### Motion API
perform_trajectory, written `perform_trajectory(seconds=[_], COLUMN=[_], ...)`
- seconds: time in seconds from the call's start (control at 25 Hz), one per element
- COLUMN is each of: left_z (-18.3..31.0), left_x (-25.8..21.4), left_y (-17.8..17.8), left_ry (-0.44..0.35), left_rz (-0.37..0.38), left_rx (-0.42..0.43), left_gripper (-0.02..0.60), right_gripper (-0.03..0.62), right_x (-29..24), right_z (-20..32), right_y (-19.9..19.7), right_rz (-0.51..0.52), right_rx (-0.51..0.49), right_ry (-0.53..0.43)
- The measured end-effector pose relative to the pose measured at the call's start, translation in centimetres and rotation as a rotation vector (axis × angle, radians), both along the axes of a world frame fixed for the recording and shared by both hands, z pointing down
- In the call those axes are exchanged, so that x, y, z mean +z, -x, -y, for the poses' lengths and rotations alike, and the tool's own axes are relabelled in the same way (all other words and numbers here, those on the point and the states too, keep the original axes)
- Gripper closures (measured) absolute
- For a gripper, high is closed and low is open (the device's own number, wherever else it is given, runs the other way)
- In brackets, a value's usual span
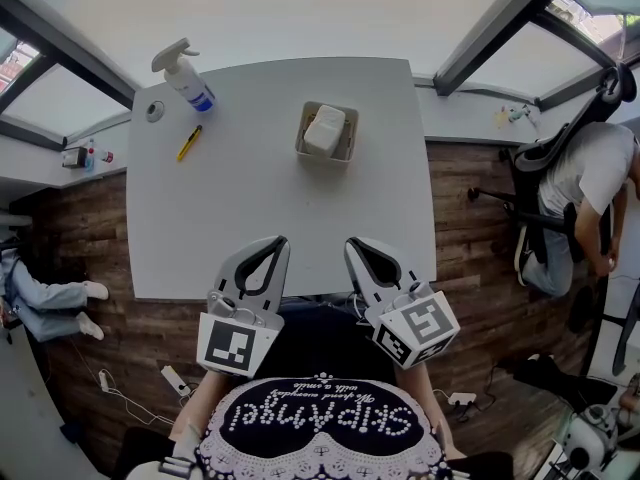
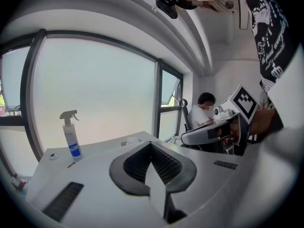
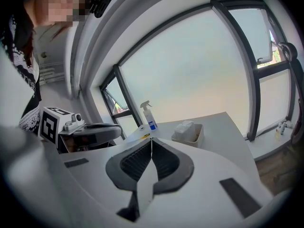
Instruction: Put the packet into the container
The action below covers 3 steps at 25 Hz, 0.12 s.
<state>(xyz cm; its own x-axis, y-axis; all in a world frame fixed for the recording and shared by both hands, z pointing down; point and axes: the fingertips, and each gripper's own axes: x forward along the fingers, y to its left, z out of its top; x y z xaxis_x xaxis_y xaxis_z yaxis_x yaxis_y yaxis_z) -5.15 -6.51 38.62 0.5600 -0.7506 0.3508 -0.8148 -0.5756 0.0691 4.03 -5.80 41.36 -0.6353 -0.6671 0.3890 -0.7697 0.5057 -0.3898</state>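
Nearest the wearer, at 6 o'clock in the head view, the left gripper [image 1: 277, 243] and right gripper [image 1: 353, 244] hover side by side over the near edge of the worktop [image 1: 250, 198]. Each has its jaws pressed together on nothing, and their own views show the ribbed pads meeting with no gap. Held low, empty and well back from everything, they look parked rather than reaching, which suits a job that seems done. Farther out, toward 12 o'clock, the container [image 1: 349, 146] stands alone on bare worktop. The white packet [image 1: 324, 129] already lies inside it, rising a little above the rim. At about 10 o'clock, well apart from the container, lies a yellow pen-like tool [image 1: 189, 142]. Beyond it, at 11 o'clock, a spray bottle [image 1: 186, 80] stands upright near the far corner, out of the working path.
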Motion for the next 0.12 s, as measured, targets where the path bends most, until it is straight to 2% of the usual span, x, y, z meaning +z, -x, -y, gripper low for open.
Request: perform_trajectory(seconds=[0.12], left_z=[-0.08], left_x=[0.02], left_y=[0.00], left_ry=[0.002], left_rz=[-0.001], left_rx=[0.000], left_gripper=[0.573], right_gripper=[0.577], right_x=[-0.01], right_z=[-0.04], right_y=[-0.03], right_rz=[0.000], right_rx=[0.002], right_ry=[0.001])
